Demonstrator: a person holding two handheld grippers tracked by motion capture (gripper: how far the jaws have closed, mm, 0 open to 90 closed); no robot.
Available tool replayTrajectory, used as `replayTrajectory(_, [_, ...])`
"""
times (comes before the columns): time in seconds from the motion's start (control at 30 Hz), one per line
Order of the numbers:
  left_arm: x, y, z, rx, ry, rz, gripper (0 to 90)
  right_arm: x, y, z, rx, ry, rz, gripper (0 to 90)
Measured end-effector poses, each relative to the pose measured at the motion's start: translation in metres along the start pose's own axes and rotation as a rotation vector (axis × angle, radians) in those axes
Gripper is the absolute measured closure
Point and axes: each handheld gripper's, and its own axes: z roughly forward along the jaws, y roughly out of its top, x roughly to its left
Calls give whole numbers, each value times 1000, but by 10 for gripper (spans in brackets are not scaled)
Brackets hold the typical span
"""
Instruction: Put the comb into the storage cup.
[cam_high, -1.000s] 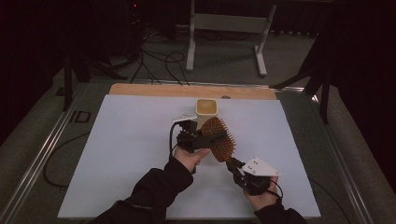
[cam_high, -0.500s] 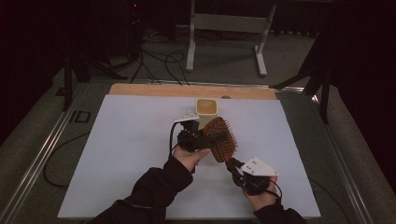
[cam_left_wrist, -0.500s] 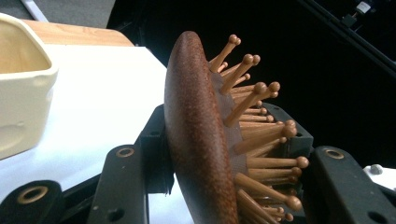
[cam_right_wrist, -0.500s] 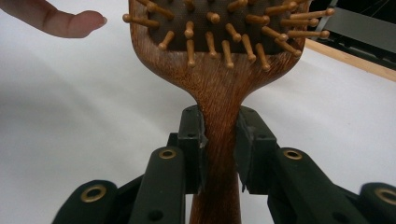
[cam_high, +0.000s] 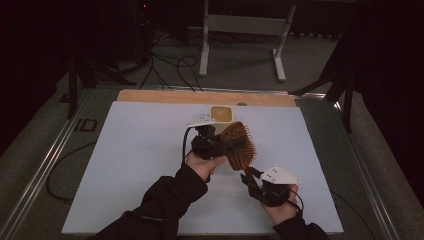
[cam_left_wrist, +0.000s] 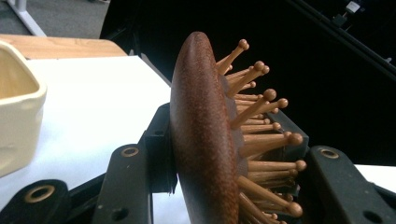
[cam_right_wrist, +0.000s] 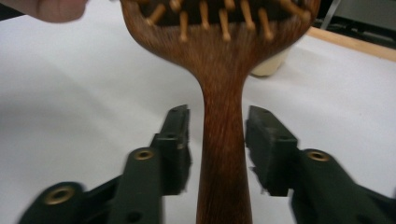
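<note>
A brown wooden hairbrush with peg bristles is held above the white mat, head up and handle slanting down toward me. My left gripper is shut on the brush head. One pad lies against its smooth back and the other among the pegs, and the jaws have just been closing on it. My right gripper stands open around the brush handle. There is a gap on each side between handle and pads, and its jaws have just been opening.
A cream square cup stands on the white mat just behind the brush, close to my left gripper. A wooden strip edges the mat's far side. Cables and a metal stand lie on the floor beyond the table.
Both hands and the brush stay almost where they were. The right gripper's jaws look slightly wider apart around the handle.
</note>
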Motion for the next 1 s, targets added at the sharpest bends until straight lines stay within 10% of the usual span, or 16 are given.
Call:
replayTrajectory(0.37, [1,9,-8,-18,-6,9,539,-4,-1,-1,-14,28,14,107])
replayTrajectory(1.0, [3,36,-31,-60,25,68,539,-10,-9,2,25,38,-34,73])
